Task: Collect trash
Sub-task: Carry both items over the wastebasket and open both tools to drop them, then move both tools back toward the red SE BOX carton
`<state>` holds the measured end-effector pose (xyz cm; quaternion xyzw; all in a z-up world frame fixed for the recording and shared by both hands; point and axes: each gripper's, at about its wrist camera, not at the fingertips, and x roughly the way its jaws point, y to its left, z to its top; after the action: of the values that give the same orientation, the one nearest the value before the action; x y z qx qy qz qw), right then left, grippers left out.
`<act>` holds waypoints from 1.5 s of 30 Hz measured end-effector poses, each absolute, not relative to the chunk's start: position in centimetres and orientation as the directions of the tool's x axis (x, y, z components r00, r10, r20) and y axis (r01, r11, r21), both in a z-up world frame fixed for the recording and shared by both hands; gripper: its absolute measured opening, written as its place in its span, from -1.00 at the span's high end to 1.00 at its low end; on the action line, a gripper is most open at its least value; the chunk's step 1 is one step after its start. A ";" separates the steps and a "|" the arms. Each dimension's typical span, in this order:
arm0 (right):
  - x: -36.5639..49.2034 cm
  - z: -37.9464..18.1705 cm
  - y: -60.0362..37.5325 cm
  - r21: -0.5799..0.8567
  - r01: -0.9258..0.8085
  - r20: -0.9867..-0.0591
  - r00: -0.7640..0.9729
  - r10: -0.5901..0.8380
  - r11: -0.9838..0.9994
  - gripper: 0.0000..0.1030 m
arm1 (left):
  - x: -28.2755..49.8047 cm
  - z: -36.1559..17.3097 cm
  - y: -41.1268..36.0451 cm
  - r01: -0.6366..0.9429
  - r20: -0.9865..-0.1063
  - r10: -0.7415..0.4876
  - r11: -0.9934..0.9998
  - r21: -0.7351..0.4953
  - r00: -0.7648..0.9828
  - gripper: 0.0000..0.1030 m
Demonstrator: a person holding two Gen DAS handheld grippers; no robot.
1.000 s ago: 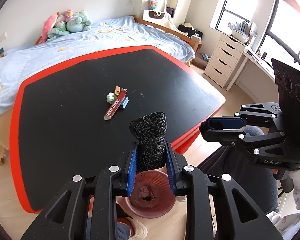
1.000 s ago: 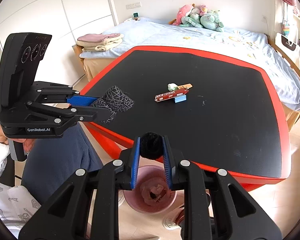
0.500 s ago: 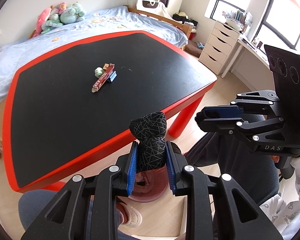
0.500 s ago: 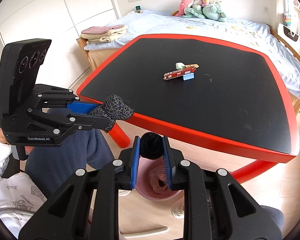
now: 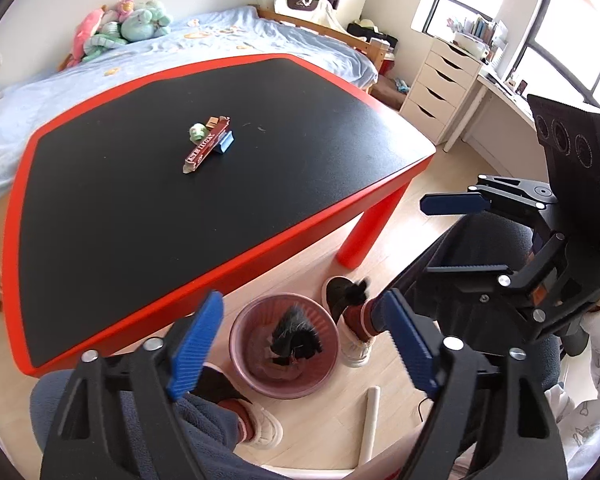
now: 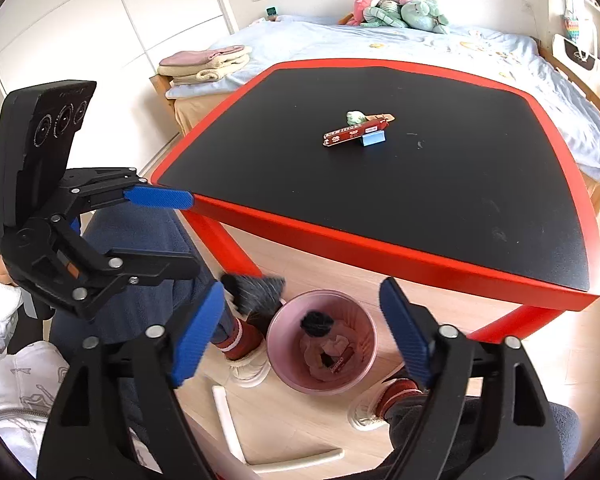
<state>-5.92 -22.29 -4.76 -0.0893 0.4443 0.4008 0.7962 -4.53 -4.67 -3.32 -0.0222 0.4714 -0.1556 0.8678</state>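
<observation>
Both grippers hang open and empty over a pink trash bin [image 5: 242, 354] [image 6: 364, 376] on the floor by the table's near edge. My left gripper [image 5: 300, 344] is wide open; a patterned black sock [image 5: 294, 332] falls, blurred, into the bin. In the right wrist view it is a blurred shape [image 6: 256, 290] at the bin's left rim. My right gripper [image 6: 300, 336] is wide open; a black fuzzy ball [image 6: 317, 324] drops into the bin. On the table remain a red wrapper [image 5: 206, 150] [image 6: 354, 133], a green crumpled scrap [image 5: 197, 131] and a blue piece [image 5: 226, 145].
The black table with a red rim [image 5: 260, 258] [image 6: 380, 252] stands in front, its red leg [image 5: 366, 236] beside the bin. The person's feet in white shoes [image 5: 354, 350] [image 6: 248, 368] flank the bin. A bed [image 5: 220, 36] lies behind; white drawers [image 5: 440, 84] stand at right.
Both grippers opened and let go: the left dropped the patterned sock, the right dropped the black fuzzy ball. Both pieces fall towards the pink bin.
</observation>
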 end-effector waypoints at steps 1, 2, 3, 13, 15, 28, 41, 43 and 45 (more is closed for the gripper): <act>-5.8 -4.9 -22.3 0.209 -0.713 -0.783 0.287 0.552 0.669 -0.73 | -4.5 -3.3 -4.6 0.240 -0.811 -0.278 0.955 -0.175 0.515 -0.72; -5.7 -5.1 -22.3 0.207 -0.709 -0.787 0.288 0.545 0.674 -0.77 | -4.5 -3.3 -4.4 0.233 -0.810 -0.270 0.958 -0.170 0.520 -0.75; -5.6 -5.2 -22.4 0.208 -0.707 -0.791 0.285 0.542 0.676 -0.79 | -4.4 -3.2 -4.3 0.226 -0.810 -0.266 0.959 -0.169 0.523 -0.76; -5.4 -5.5 -22.0 0.211 -0.713 -0.801 0.266 0.536 0.669 -0.89 | -4.4 -2.9 -3.4 0.191 -0.805 -0.236 0.969 -0.156 0.545 -0.85; -5.3 -5.4 -22.0 0.209 -0.713 -0.800 0.269 0.536 0.669 -0.90 | -4.3 -2.7 -3.3 0.188 -0.803 -0.235 0.970 -0.155 0.548 -0.85; -3.6 -4.3 -21.9 0.189 -0.707 -0.791 0.301 0.532 0.681 -0.92 | -2.7 -1.7 -2.2 0.188 -0.788 -0.212 0.974 -0.124 0.578 -0.85; 2.6 -3.7 -19.8 0.150 -0.732 -0.791 0.314 0.525 0.664 -0.92 | 3.2 -1.1 -0.2 0.210 -0.792 -0.198 0.973 -0.090 0.577 -0.85; 3.8 -3.8 -19.2 0.140 -0.741 -0.794 0.312 0.521 0.657 -0.92 | 4.5 -1.4 0.0 0.217 -0.797 -0.198 0.972 -0.086 0.571 -0.85; 4.9 -4.1 -18.7 0.125 -0.748 -0.801 0.311 0.511 0.652 -0.92 | 5.7 -1.8 0.3 0.222 -0.803 -0.198 0.971 -0.085 0.562 -0.85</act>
<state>4.88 -18.65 -4.07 -0.1363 0.4346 0.3942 0.7982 5.73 0.25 -1.77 0.0130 0.4524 -0.1189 0.8838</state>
